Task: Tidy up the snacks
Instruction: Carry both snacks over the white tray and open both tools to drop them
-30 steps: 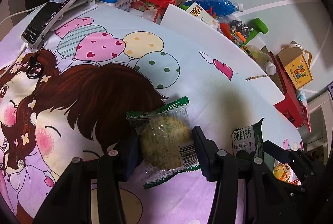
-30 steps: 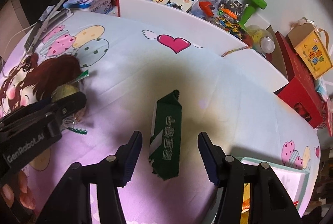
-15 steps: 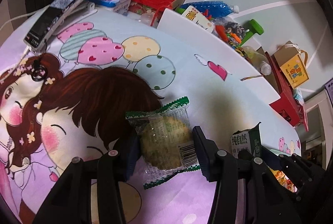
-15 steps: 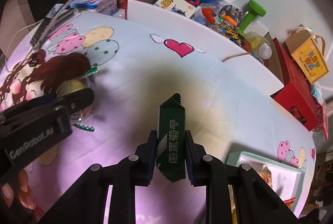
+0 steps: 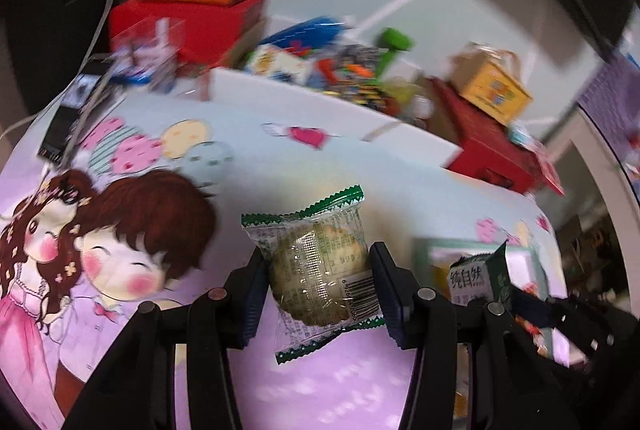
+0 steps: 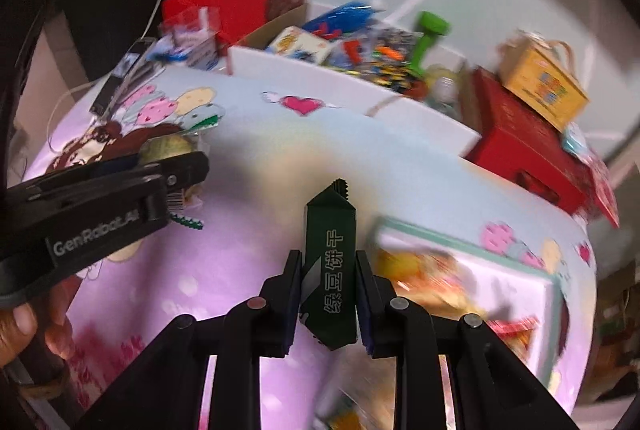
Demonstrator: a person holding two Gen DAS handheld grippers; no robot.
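Carrying snacks: left gripper (image 5: 318, 284) clamps a clear biscuit packet (image 5: 316, 266), right gripper (image 6: 328, 296) clamps a green packet (image 6: 330, 270); next, probably lowering both into the right-hand tray (image 6: 516, 264).

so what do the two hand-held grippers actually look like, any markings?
Both are black plastic. The left hand-held gripper has two angular fingers with dark blue ribbed pads and round silver pivot pins. The right hand-held gripper is built the same. White "GenRobot.AI" lettering runs along the left one's side. A bare hand grips its handle; no sleeve or cable visible.
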